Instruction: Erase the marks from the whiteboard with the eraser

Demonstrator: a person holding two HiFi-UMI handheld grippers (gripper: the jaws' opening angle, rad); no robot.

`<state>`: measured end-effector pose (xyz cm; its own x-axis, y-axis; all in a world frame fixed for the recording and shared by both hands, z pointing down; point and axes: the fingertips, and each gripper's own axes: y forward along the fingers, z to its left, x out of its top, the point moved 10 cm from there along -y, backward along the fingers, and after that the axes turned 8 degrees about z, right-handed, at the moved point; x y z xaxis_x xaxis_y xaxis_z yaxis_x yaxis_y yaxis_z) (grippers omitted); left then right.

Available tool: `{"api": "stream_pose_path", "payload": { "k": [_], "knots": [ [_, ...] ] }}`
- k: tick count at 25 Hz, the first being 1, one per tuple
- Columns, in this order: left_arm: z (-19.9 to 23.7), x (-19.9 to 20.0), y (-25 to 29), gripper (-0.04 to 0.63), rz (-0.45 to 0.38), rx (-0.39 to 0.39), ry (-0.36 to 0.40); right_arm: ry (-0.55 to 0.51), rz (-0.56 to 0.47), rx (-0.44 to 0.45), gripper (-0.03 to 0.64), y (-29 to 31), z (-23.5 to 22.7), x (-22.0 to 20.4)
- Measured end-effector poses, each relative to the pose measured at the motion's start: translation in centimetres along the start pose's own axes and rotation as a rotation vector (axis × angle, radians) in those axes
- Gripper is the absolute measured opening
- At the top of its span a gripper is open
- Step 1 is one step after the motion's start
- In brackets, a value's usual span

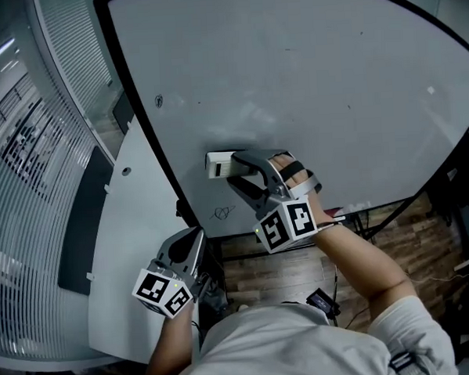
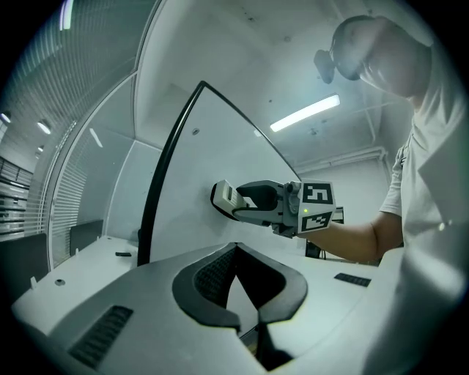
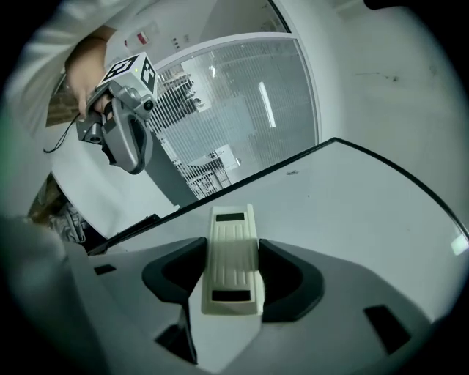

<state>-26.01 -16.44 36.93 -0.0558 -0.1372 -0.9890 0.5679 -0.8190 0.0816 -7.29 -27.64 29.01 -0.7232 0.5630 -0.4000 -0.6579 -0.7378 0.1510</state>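
Note:
A white eraser (image 1: pixel 215 164) lies flat against the whiteboard (image 1: pixel 307 85), with my right gripper (image 1: pixel 232 166) shut on it. In the right gripper view the eraser (image 3: pixel 233 242) sits lengthwise between the two dark pads of the right gripper (image 3: pixel 233 272). A small dark mark (image 1: pixel 158 101) is on the board's upper left. A thin scribble (image 1: pixel 223 213) is near the board's lower corner, just below the eraser. My left gripper (image 1: pixel 196 238) hangs off the board below that corner. The left gripper (image 2: pixel 247 316) is shut and holds nothing.
The board's black frame (image 1: pixel 149 132) runs down its left side. Beyond the frame are a white panel (image 1: pixel 127 228) and a glass wall with blinds (image 1: pixel 37 154). Wooden floor (image 1: pixel 270 267) and a small dark device (image 1: pixel 323 302) lie below the board.

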Motion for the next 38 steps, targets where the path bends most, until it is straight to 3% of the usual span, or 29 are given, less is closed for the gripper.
{"api": "stream_pose_path", "payload": {
  "k": [8,14,25,35,38],
  "knots": [
    [-9.2,1.1,1.1,0.006,-0.023,0.025,0.031,0.244,-0.087,0.031,0.235,-10.4,-1.7,-3.7],
    [-17.1,1.1,2.9,0.006,-0.055,0.047,0.053,0.306,-0.080,0.026,0.233,-19.2,-1.4,-8.4],
    [-29.1,0.1,2.9,0.006,-0.026,0.071,0.065,0.472,-0.110,0.049,0.235,-32.1,0.1,-13.4],
    [-36.7,-0.2,1.1,0.006,0.002,0.051,0.104,0.621,-0.129,0.042,0.235,-40.8,4.1,-13.9],
    [-37.7,-0.5,0.0,0.006,0.008,0.028,0.111,0.737,-0.190,0.026,0.233,-42.3,5.7,-13.4]
  ]
}}
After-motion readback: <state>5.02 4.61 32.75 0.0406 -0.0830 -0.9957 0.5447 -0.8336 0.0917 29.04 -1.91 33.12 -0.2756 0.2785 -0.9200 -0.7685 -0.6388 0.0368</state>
